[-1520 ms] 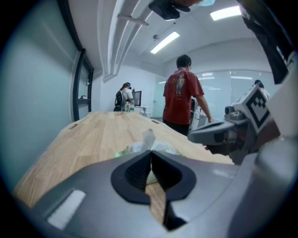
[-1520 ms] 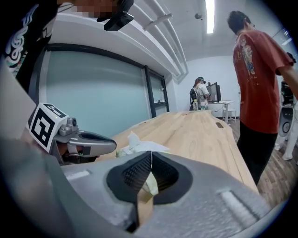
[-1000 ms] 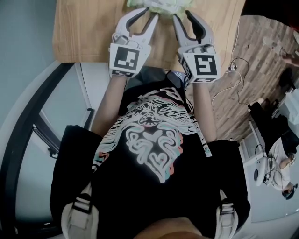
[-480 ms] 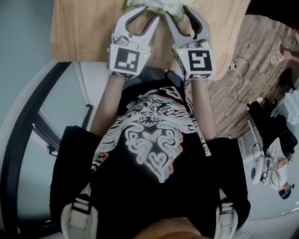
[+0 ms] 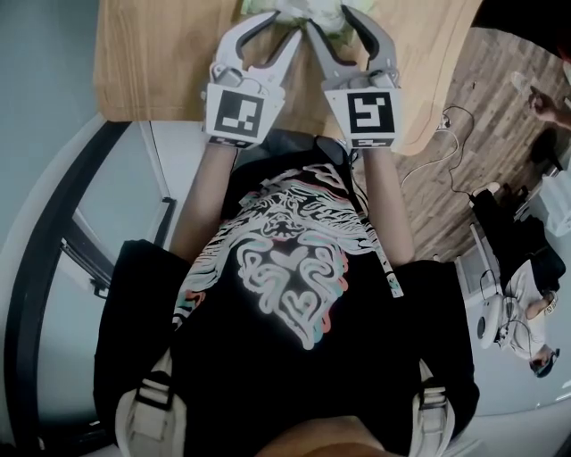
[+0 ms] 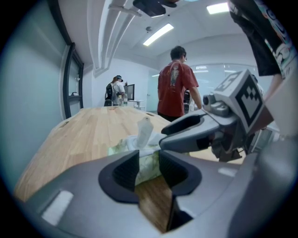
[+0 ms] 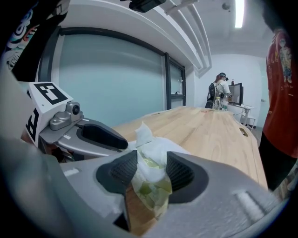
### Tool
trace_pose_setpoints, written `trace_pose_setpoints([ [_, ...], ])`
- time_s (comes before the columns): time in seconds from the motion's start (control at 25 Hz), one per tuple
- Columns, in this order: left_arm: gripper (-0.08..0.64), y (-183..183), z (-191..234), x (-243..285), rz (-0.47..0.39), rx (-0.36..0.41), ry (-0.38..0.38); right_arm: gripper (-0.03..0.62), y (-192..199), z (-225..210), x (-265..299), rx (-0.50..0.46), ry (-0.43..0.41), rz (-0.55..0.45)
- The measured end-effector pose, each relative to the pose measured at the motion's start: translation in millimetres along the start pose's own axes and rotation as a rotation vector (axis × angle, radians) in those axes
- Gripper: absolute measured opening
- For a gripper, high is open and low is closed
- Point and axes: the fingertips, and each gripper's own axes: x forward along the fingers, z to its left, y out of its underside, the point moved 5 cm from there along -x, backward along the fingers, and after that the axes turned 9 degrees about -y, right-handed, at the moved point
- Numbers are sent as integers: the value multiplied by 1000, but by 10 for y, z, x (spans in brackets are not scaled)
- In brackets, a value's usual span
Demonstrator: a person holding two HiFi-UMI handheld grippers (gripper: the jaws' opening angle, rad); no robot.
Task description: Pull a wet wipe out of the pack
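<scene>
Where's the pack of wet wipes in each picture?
Head view: the wet wipe pack is at the top edge, in the middle.
Left gripper view: the pack is in the centre, just below the middle.
Right gripper view: the pack is low in the centre, with a wipe sticking up.
Shared landmark: the wooden table.

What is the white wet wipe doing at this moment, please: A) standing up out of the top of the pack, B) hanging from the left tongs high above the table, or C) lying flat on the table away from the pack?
A: in the left gripper view the wet wipe stands upright out of the top of the pack, which rests on the wooden table.
</scene>
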Motion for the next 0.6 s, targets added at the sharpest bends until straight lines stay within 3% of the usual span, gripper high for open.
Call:
trace_pose_setpoints([
  [0.6,95,-23,15,-12,-21,-4,2,183,-39,-19,71,58,-16,12],
])
